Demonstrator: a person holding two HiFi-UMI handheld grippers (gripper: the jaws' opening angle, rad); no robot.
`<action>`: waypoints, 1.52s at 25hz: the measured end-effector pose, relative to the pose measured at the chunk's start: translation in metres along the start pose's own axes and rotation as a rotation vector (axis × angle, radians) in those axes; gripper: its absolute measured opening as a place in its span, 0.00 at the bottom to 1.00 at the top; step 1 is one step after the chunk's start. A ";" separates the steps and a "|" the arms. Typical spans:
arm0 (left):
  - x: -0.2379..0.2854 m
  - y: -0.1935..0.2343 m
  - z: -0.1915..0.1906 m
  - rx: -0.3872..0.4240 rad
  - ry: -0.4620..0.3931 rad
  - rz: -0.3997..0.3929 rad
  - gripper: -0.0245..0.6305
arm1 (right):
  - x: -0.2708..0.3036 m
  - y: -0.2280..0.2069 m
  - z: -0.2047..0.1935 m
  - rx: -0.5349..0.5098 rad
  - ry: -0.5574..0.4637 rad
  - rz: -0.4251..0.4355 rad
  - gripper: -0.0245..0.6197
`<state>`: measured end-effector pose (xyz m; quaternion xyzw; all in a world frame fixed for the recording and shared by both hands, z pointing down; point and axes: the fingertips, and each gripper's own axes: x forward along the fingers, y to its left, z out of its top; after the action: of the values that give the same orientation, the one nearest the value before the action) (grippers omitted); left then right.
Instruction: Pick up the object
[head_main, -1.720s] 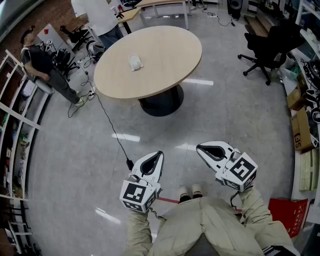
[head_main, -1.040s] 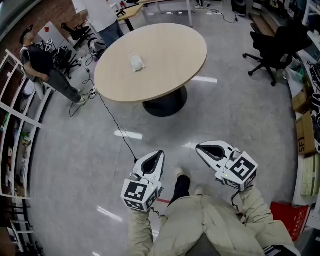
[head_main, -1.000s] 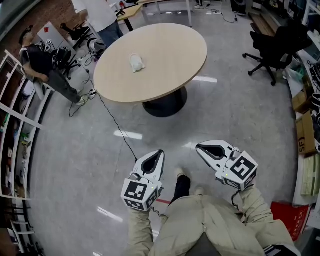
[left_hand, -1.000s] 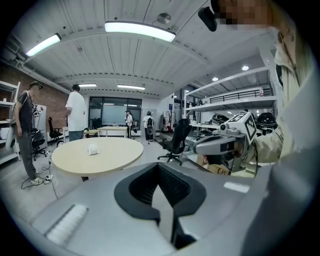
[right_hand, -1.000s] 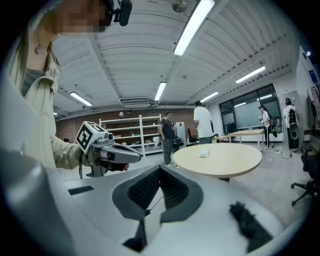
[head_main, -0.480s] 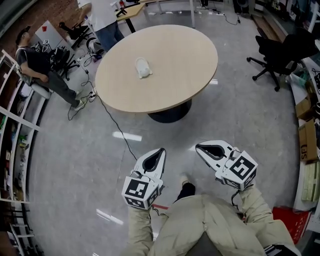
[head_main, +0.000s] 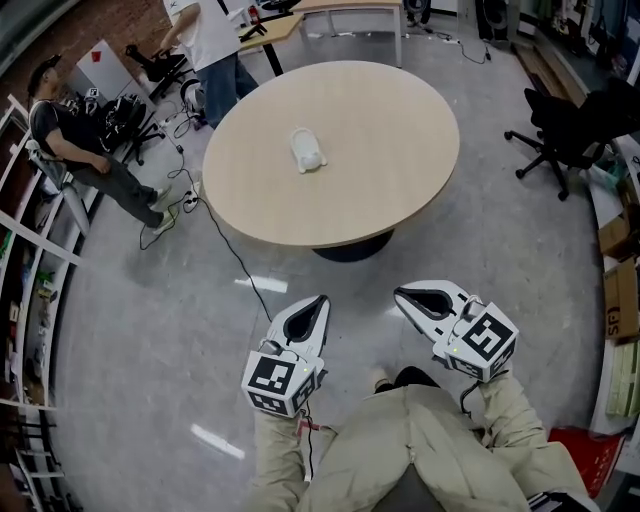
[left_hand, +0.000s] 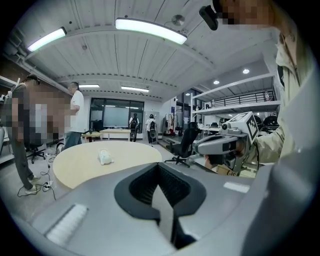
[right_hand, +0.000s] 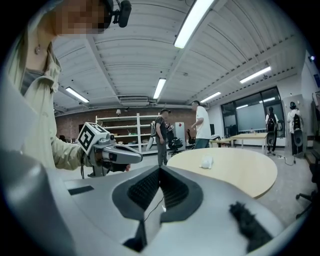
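Observation:
A small white object lies on a round light-wood table, left of its middle. It is also seen in the left gripper view, as the object on the table, and in the right gripper view, as the object on the table. My left gripper and right gripper are held side by side over the floor, short of the table, both pointing towards it. Each is shut with nothing between its jaws. The left gripper and right gripper show their jaws pressed together.
A person sits at the far left and another person stands behind the table. A black cable runs across the grey floor. An office chair stands at the right, boxes further right, and shelving along the left.
The table and the white object have come lower and nearer in the head view. Both grippers keep the same pose, shut and side by side.

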<state>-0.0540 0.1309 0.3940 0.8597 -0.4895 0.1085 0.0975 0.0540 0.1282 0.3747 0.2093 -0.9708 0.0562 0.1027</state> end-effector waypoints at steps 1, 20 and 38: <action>0.002 0.004 0.000 -0.002 0.001 -0.001 0.04 | 0.004 -0.002 0.000 0.002 0.002 -0.001 0.04; 0.085 0.080 0.020 -0.061 0.000 0.060 0.04 | 0.073 -0.097 0.016 -0.003 0.005 0.055 0.04; 0.182 0.132 0.037 -0.163 0.092 0.169 0.04 | 0.138 -0.207 0.014 0.070 0.093 0.226 0.05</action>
<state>-0.0744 -0.0946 0.4183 0.7985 -0.5626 0.1156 0.1802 0.0151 -0.1158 0.4052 0.0992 -0.9799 0.1109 0.1332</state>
